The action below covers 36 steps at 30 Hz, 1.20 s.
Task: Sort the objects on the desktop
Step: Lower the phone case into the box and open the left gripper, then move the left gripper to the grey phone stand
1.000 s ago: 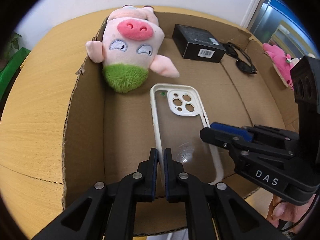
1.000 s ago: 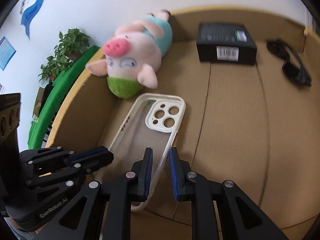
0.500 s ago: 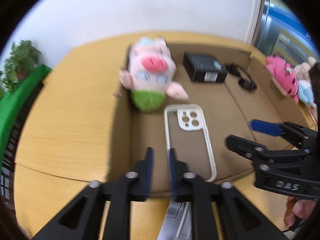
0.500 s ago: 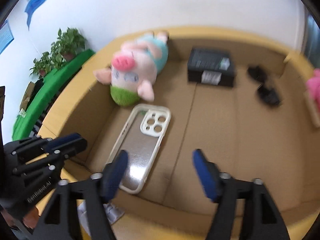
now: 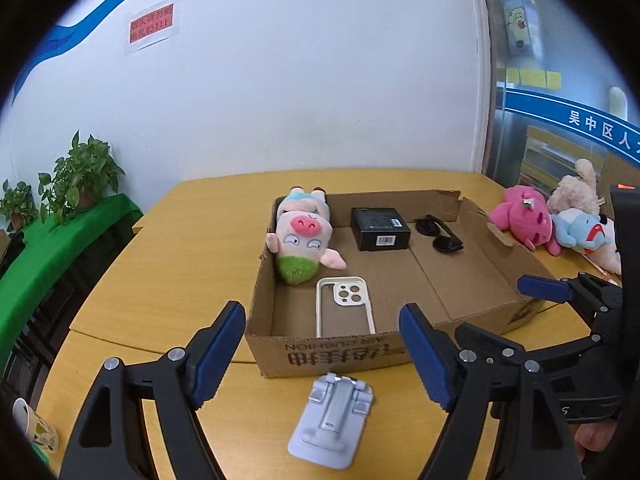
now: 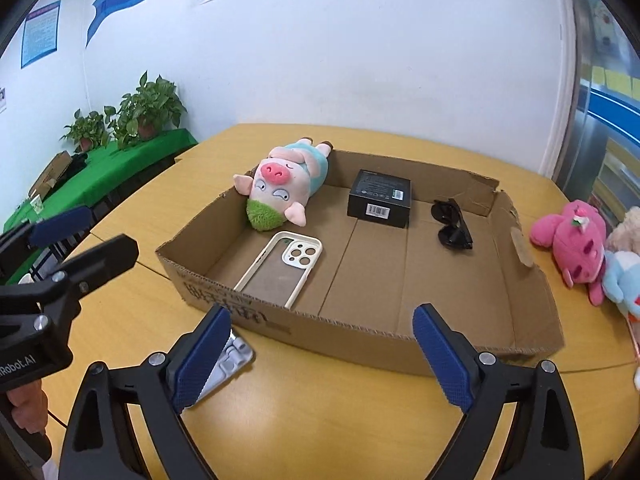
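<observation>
A shallow cardboard box (image 5: 348,350) (image 6: 352,326) stands on the yellow table. Inside lie a cream phone case (image 5: 345,306) (image 6: 286,268), a pig plush (image 5: 304,236) (image 6: 280,192), a black box (image 5: 380,228) (image 6: 380,198) and black sunglasses (image 5: 438,234) (image 6: 452,228). A grey phone stand (image 5: 332,420) (image 6: 230,360) lies on the table in front of the box. My left gripper (image 5: 322,356) is open and empty above the stand. My right gripper (image 6: 322,356) is open and empty in front of the box.
Several plush toys (image 5: 556,224) (image 6: 576,244) lie on the table right of the box. A paper cup (image 5: 34,426) stands at the near left table edge. Potted plants (image 6: 136,114) on a green-covered bench stand to the left.
Both grippers let go of the phone case, opened wide and pulled back out of the box. The case now lies flat in the box.
</observation>
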Each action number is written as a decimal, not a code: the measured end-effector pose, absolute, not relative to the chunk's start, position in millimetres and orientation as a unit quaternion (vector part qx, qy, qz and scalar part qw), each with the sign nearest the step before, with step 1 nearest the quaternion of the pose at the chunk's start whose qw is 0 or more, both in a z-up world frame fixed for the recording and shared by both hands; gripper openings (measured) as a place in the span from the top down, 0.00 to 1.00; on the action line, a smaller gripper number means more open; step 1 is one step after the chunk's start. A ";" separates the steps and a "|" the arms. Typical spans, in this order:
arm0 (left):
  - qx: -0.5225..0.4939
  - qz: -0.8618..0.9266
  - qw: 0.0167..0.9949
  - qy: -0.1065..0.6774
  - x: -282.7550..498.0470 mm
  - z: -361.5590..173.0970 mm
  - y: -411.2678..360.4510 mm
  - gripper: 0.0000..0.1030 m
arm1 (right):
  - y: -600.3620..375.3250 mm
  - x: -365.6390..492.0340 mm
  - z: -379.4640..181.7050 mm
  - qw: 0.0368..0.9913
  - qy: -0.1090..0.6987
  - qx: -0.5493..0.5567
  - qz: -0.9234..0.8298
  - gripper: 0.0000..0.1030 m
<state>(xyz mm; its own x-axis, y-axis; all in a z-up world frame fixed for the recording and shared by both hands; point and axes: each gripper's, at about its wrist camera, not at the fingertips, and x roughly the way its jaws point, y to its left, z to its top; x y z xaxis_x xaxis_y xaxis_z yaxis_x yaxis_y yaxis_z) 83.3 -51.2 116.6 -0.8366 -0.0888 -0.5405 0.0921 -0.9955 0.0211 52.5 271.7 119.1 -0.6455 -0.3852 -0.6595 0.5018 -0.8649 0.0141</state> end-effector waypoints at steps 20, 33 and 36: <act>0.439 -0.896 0.044 -0.039 72.9 -13.5 -48.3 0.23 | 340.4 80.2 75.5 0.258 0.002 0.401 -0.879 0.07; 0.462 -0.883 0.003 -0.083 76.5 -36.7 -30.7 0.36 | 351.7 92.3 57.1 0.254 -0.015 0.427 -0.868 0.07; 0.457 -0.883 -0.029 -0.101 83.9 -36.2 -20.0 0.37 | 351.0 94.8 55.2 0.258 -0.014 0.431 -0.865 0.07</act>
